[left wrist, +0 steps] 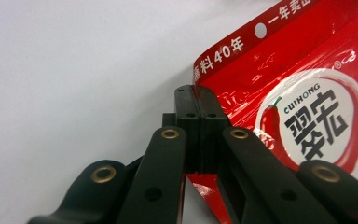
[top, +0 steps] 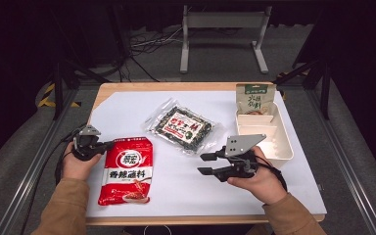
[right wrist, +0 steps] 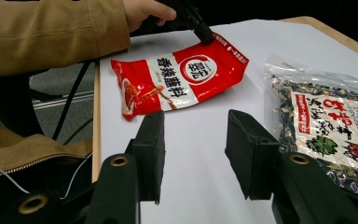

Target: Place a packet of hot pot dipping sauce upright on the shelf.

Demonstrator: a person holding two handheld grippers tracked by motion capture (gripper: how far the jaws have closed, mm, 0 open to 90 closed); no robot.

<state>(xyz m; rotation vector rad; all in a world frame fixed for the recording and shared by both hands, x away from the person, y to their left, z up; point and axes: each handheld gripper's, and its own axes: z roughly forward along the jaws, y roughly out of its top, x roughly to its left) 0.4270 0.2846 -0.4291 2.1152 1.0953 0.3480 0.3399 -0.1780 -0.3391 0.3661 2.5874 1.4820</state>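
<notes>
At table's left, L gripper (top: 108,145) fingers pinching red pouch (top: 127,170) corner; R gripper (top: 206,164) spread.

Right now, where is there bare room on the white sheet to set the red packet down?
Bare sheet lies along the near edge between the red packet and the right gripper, and at the far left corner behind the left gripper, which is shut on the packet's corner. The middle-right is crowded by the clear packet and white tray.
</notes>
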